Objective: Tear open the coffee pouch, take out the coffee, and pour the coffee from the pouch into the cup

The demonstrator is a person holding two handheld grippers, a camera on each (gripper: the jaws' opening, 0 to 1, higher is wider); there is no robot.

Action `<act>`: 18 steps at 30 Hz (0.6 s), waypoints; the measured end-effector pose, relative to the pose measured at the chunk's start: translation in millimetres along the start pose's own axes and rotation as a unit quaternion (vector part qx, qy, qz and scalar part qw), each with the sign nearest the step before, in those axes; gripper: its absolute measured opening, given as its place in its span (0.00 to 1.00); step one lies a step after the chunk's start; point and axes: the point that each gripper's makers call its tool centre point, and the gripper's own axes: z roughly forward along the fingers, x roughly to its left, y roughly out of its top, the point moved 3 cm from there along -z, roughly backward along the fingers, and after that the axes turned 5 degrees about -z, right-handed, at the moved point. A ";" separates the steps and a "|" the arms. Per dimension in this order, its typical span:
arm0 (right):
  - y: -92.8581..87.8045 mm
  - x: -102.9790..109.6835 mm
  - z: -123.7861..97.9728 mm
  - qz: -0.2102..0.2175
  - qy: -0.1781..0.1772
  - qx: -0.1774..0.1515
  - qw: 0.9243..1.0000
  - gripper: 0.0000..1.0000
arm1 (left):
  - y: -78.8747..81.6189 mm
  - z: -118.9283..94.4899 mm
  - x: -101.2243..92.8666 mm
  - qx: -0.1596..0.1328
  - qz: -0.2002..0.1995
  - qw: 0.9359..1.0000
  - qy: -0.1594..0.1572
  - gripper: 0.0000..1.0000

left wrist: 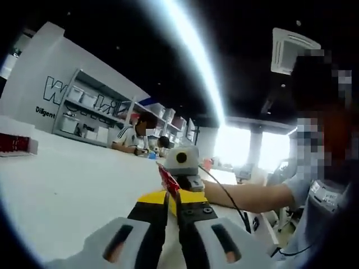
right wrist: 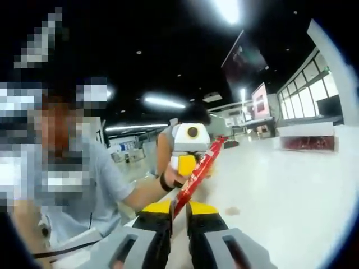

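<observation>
Surface point(left wrist: 67, 185): we record a broad white top spreading beyond and to the left of the left claw in the left gripper view; in the right gripper view it runs ahead and to the right of the right claw.
Person holding the tools point(right wrist: 84, 185): we see a grey short-sleeved shirt to the left of the right claw in the right gripper view, with a forearm reaching toward the other claw; in the left gripper view the forearm comes in from the right.
Shelving point(left wrist: 92, 115): far behind the left claw, upper left, against a white wall with lettering; two seated people are in front of it.
Red box point(left wrist: 17, 144): on the surface, well to the left of the left claw.
Left claw point(left wrist: 171, 193): jaws pressed together, pinching the near end of the coffee pouch; yellow tips meet on the red strip.
Right claw point(right wrist: 179, 208): jaws drawn together on the coffee pouch, which passes between the yellow tips.
Coffee pouch point(right wrist: 199, 168): a slim red stick, held off the surface between both claws; in the right gripper view it rises from the right claw up and right to the opposite claw.
Cup: we cannot locate it.
</observation>
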 end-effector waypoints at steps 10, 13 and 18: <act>8.5 -9.8 1.5 -0.049 -0.034 -0.007 0.998 0.09 | -7.4 6.3 -10.3 0.028 0.064 0.998 -0.002 0.23; 8.4 -8.5 7.3 -0.069 -0.038 -0.002 0.997 0.09 | 6.2 4.8 -6.9 -0.011 0.061 0.998 -0.005 0.22; 13.5 -5.2 11.9 -0.086 -0.039 -0.007 0.995 0.09 | 14.1 8.2 -7.4 -0.036 0.056 0.998 -0.011 0.13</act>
